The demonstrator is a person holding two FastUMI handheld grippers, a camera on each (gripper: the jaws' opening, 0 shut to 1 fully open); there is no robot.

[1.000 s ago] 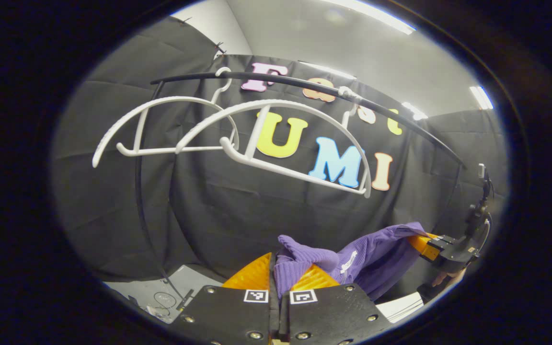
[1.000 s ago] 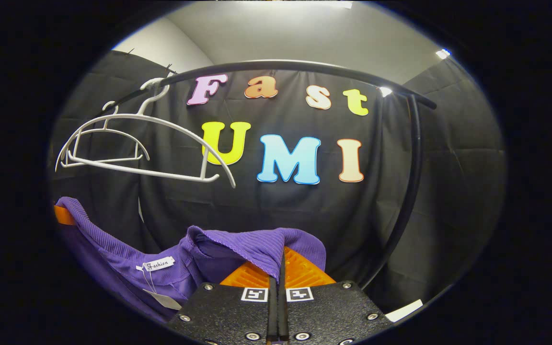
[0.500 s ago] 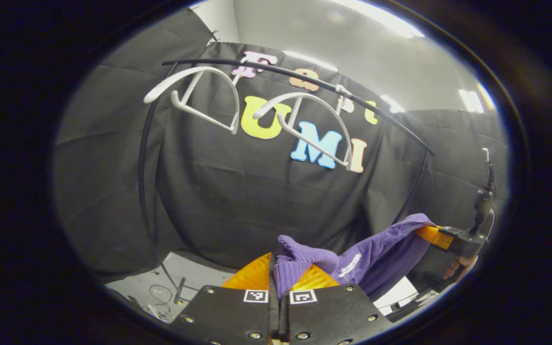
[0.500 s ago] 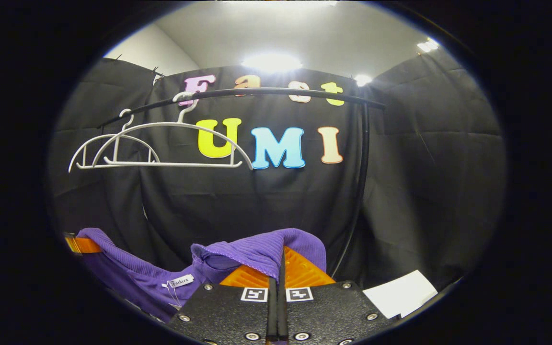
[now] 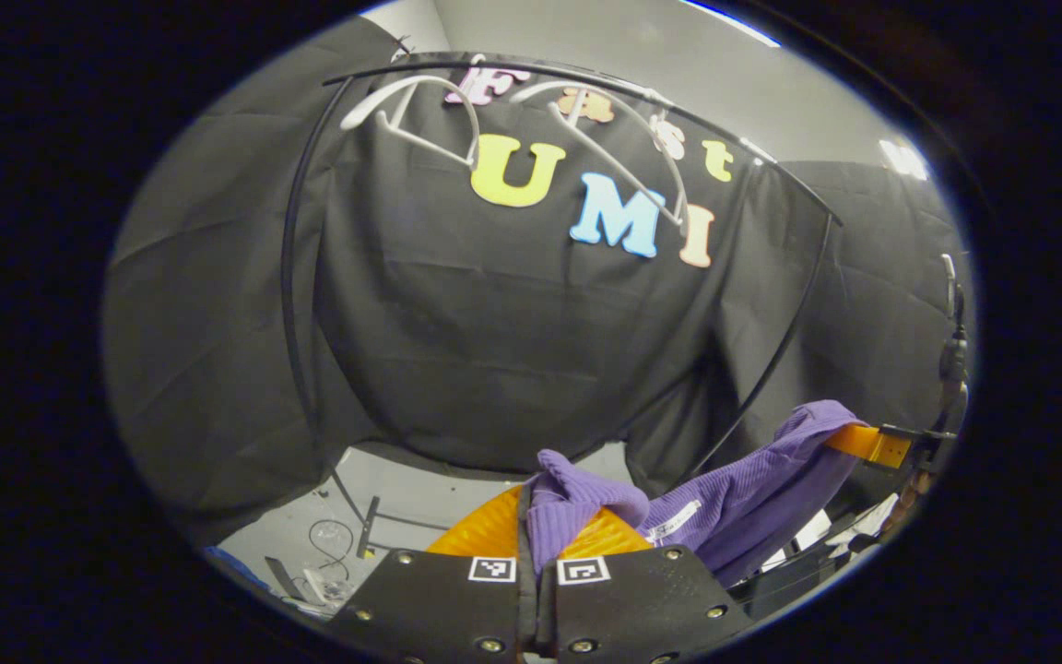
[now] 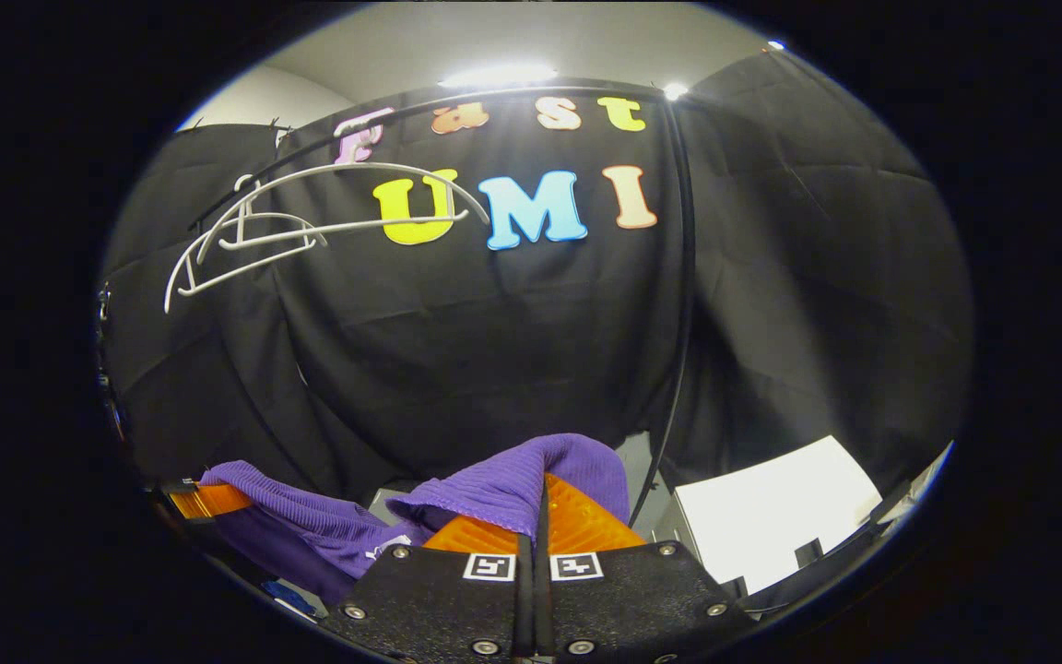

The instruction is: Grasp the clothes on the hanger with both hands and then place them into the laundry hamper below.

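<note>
Both claws grip the purple garment [image 5: 734, 503]: left claw [image 5: 538, 530], right claw [image 6: 538, 507]. The right gripper view adds a white hamper [image 6: 775, 512]; two hangers [image 6: 310, 221] hang empty.

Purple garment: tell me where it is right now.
The purple garment hangs stretched between the left gripper and the right gripper, below the white hangers on the rail.

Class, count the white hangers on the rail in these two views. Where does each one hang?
2. In the right gripper view, the nearer hanger hangs toward the middle of the rail; the farther hanger hangs at its left end. Both are bare.
</note>
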